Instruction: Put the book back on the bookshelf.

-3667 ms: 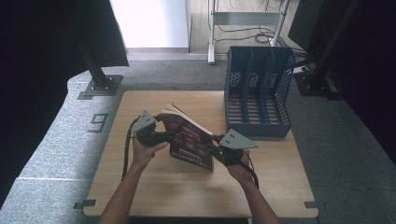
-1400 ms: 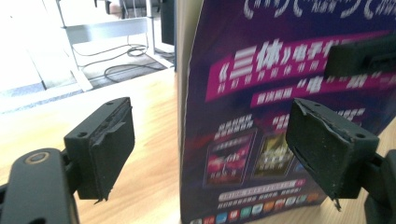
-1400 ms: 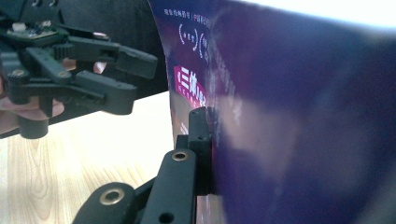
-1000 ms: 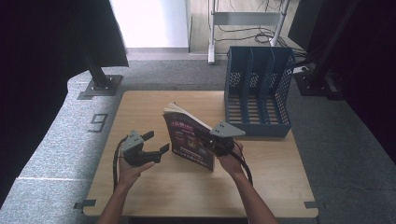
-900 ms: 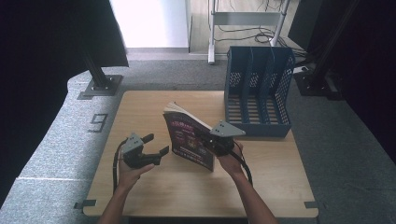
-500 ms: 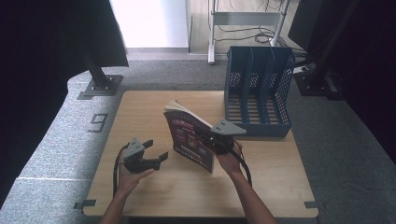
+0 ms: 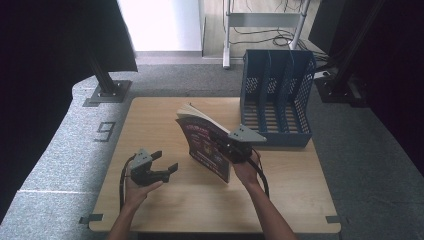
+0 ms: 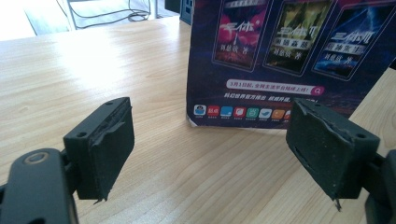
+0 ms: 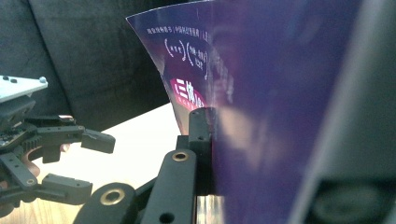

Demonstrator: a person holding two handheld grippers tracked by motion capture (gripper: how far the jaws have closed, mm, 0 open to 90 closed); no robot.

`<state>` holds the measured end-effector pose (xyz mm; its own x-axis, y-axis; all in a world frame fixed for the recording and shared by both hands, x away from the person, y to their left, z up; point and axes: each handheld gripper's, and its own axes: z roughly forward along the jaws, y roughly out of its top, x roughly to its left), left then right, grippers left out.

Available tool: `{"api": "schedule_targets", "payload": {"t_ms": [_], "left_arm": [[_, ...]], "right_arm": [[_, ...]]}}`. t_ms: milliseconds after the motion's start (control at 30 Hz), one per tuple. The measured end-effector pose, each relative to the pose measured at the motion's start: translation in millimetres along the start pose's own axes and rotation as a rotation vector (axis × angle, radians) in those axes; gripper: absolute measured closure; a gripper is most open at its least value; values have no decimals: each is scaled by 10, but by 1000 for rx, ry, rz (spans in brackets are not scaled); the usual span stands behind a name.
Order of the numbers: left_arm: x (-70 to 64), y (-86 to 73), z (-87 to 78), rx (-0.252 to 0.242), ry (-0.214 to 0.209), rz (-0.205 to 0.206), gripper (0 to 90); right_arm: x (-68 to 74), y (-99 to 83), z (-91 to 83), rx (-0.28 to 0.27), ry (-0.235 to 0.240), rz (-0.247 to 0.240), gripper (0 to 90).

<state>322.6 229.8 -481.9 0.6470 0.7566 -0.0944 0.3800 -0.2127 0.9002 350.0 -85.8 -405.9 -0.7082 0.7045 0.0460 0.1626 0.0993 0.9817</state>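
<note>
Item: book (image 7: 205, 146), upright on the surface (image 7: 165, 115), mid-table, clamped by your right claw (image 7: 231, 148). Left claw (image 7: 161, 162) wide open, empty, since withdrawn leftward off the book. Step: carrying; next, probably, lift toward the blue file rack (image 7: 276, 100) and align with a slot.
</note>
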Motion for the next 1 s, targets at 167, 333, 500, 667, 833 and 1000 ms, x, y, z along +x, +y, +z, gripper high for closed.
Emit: {"api": "schedule_targets", "payload": {"t_ms": [167, 333, 500, 667, 833, 1000], "left_arm": [[14, -16, 5, 11, 14, -5, 156], [23, -20, -4, 10, 14, -13, 158], [36, -20, -17, 4, 17, -20, 160], [37, -27, -17, 10, 16, -24, 161], [17, -19, -37, -8, 29, -15, 172], [8, 0, -61, -18, 30, -16, 177]], "right_arm": [[0, 46, -24, -15, -5, -7, 820], [-23, 93, -58, -30, -13, -6, 820], [-51, 152, -95, -41, -30, 0, 820], [-84, 223, -134, -59, -40, 0, 820], [-109, 293, -180, -72, -48, 0, 820], [-160, 374, -230, -87, -64, 8, 820]]}}
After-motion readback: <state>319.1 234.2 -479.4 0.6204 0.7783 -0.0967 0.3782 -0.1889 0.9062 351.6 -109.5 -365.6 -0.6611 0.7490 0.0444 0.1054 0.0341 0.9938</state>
